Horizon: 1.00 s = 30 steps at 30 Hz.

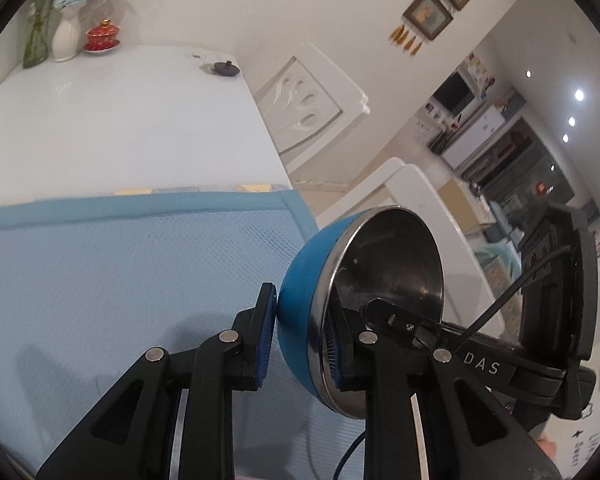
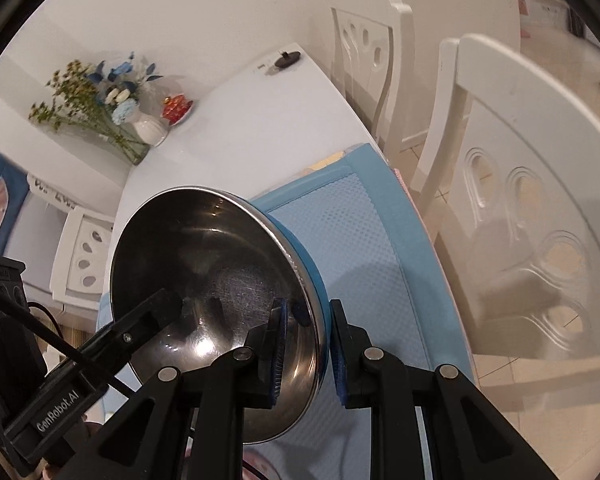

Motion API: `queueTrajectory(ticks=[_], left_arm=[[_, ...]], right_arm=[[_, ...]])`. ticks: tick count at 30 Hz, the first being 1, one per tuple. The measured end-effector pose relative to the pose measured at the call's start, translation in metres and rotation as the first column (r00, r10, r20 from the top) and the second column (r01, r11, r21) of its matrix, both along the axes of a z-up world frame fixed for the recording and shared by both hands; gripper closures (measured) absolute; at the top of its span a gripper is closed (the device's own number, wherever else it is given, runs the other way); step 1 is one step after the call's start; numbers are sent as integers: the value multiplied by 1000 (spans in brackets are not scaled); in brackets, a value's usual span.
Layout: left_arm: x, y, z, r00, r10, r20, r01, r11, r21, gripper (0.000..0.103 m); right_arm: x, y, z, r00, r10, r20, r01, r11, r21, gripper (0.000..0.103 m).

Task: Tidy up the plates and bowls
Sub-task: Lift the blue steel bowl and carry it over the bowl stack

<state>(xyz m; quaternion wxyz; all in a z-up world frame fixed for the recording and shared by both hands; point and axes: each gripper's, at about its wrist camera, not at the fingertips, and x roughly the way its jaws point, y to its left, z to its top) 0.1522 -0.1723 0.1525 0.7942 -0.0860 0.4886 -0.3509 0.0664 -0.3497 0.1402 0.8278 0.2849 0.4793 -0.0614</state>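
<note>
Left claw (image 1: pixel 300 340): pinching the rim of the bowl (image 1: pixel 360 312), one pad on the blue outer wall, the other inside against the steel lining. Bowl tipped on edge, its mouth facing right, held off the counter (image 1: pixel 120 128) above the right edge of the blue mat (image 1: pixel 120 280).

Right claw (image 2: pixel 306 352): pinching the bowl (image 2: pixel 212 280) as well, one pad inside on the steel, the other outside on the blue wall. In this view the mouth faces left. The tip of the left claw reaches into the bowl from the near left.

Mat lies at the near end of the white counter. Far end of the counter: white vase (image 1: pixel 66 38) with flowers, a red lidded cup (image 1: pixel 103 34) just right of it, a small dark object (image 1: pixel 226 69) at the far right corner. White chairs (image 2: pixel 532 200) stand along the right side.
</note>
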Motion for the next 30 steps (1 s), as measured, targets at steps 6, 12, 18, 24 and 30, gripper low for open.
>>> queueTrajectory(ticks=[6,12,18,24,30], left_arm=[[-30,15,16,1000,12,27,-12,1000,-16,83],[-52,33,27,998,31,48,-29,999,-31,83],[-67,56,36,997,47,58,-45,998,-40,83],[-86,79,49,992,88,90,-86,996,-27,83],[-99,99,49,989,117,92,-116,993,-27,83]], right_arm=[[-28,15,17,1000,1,23,-1,1000,0,84],[-52,33,32,998,18,53,-18,1000,4,84],[-72,57,46,996,48,77,-47,999,-5,84],[-89,86,50,991,86,98,-90,995,32,82],[-99,109,46,990,116,78,-120,991,51,82]])
